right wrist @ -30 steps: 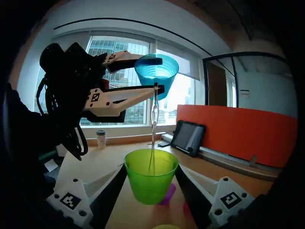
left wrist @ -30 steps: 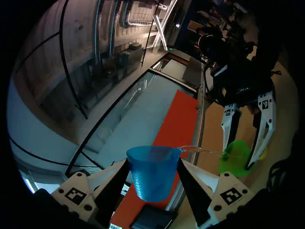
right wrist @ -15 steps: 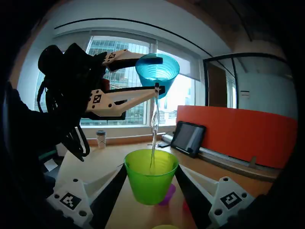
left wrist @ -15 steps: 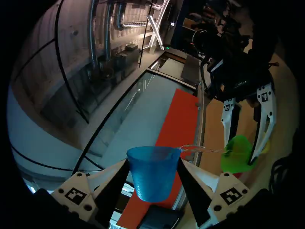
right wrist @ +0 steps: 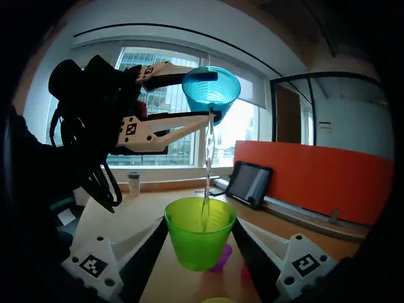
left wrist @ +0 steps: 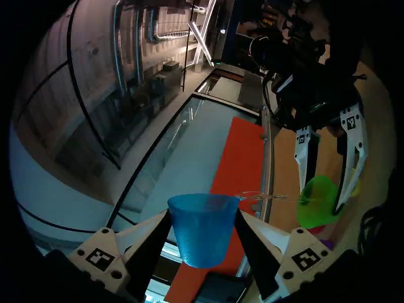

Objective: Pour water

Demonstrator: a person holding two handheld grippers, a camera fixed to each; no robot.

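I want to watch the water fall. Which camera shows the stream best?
The right gripper view: the water stream falls from the blue cup into the green cup, seen full-length. The left gripper view shows a thin sideways thread.

Translucent plastic cups (right wrist: 200, 238), wooden desk (right wrist: 151, 212)

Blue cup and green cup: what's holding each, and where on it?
Left claw grips the blue cup by its side walls, tipped; right claw grips the green cup by its side walls, upright.

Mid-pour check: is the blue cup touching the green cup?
Apart. The right gripper view shows the blue cup tilted well above the green cup, with only the water stream bridging the gap.
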